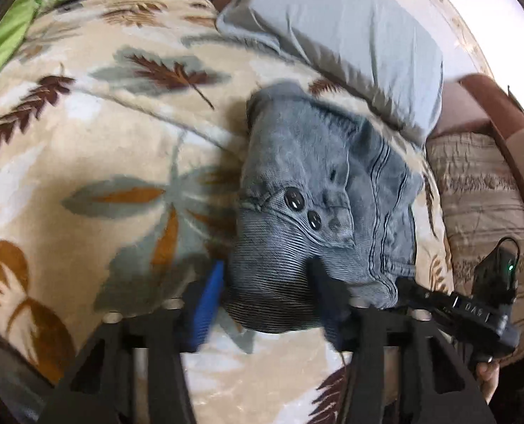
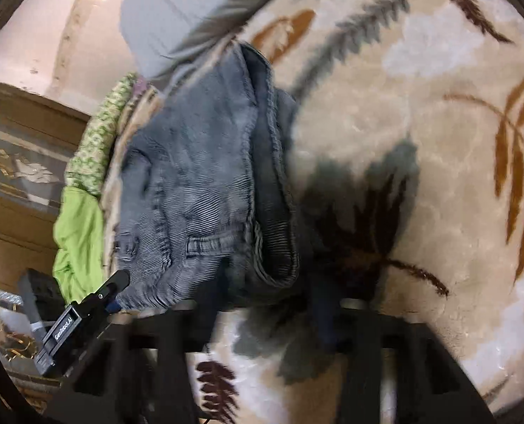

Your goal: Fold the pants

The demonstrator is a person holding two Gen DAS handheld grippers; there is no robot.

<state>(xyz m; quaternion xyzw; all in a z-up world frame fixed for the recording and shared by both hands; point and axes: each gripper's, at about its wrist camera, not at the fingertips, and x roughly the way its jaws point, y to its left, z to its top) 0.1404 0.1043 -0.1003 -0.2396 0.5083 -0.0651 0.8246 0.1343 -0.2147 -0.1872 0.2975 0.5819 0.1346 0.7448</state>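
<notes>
Grey-blue corduroy pants (image 1: 307,190) lie bunched in a folded heap on a leaf-patterned blanket (image 1: 102,141), waistband with two dark buttons (image 1: 304,208) facing me. My left gripper (image 1: 265,293) is open, its blue-padded left finger (image 1: 208,304) beside the pants and its right finger on the near edge of the fabric. In the right wrist view the pants (image 2: 198,190) show their stacked edges. My right gripper (image 2: 265,304) is open at the heap's near edge, fingers either side of the hem, blurred. The other gripper's tip (image 2: 85,311) touches the pants at lower left.
A grey pillow (image 1: 350,35) lies behind the pants. A striped beige cushion (image 1: 484,198) and brown bed frame sit at right. A green cloth (image 2: 81,233) hangs at the bed's edge, with wooden furniture (image 2: 21,162) beyond. The right gripper body (image 1: 474,304) is beside the pants.
</notes>
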